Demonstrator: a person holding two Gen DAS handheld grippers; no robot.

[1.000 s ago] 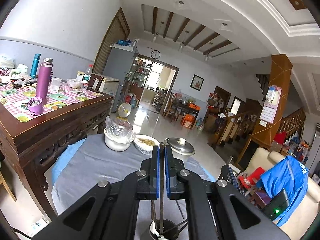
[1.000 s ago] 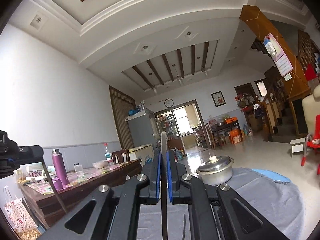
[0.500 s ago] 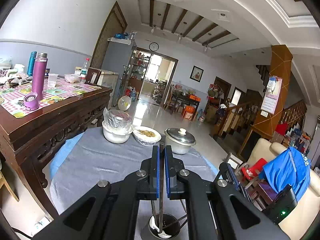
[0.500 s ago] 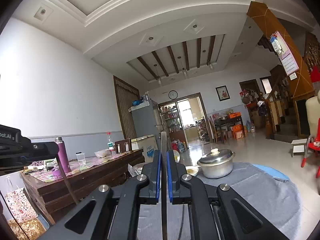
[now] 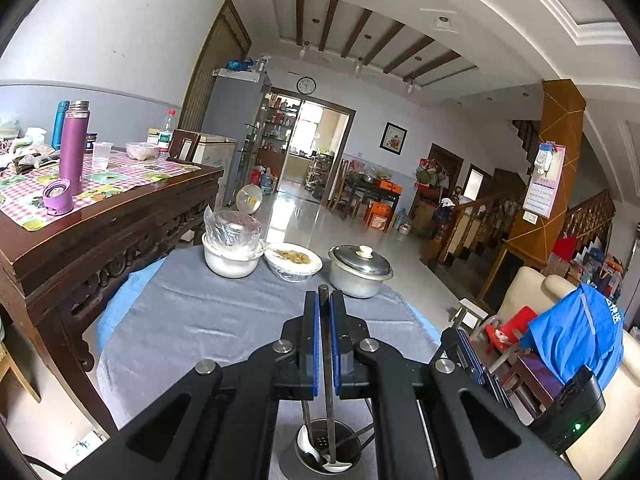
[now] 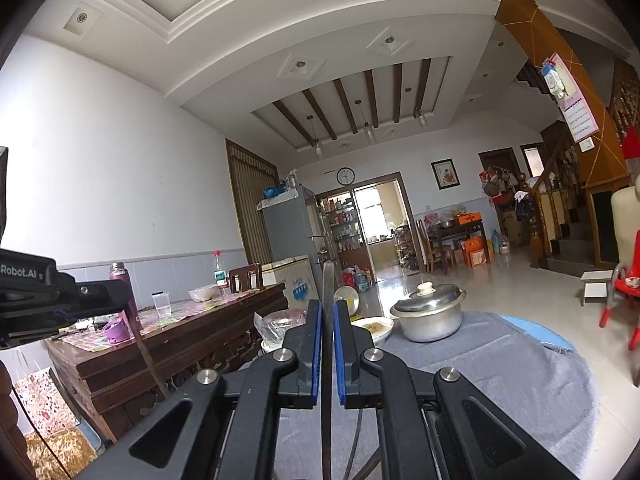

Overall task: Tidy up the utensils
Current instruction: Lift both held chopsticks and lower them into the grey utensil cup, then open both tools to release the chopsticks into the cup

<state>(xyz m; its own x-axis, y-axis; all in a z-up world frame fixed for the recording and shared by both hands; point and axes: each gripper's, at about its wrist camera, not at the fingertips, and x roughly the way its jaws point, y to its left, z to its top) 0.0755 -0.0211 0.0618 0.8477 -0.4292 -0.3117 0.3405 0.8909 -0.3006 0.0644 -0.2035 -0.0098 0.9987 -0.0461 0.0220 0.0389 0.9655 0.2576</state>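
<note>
While clamped, jaws on utensil handles (image 5: pixel 325 320).

Thin dark metal utensil (image 5: pixel 325 344), handle end topmost, standing upright, running down into a round steel holder (image 5: pixel 324 450). Holder perforated at the bottom, set at the near edge of the grey-clothed round table (image 5: pixel 192 320). Inside it a white spoon (image 5: pixel 310 442), bowl end down, leaning left, plus a few more thin metal handles (image 5: pixel 356 436) slanting to the right rim. Second utensil (image 6: pixel 327 320), flat and grey with a rounded top end, likewise upright, above the same table's near edge; lower end out of view. Two thin sticks (image 6: pixel 356 436) showing beneath it, to its right.
</note>
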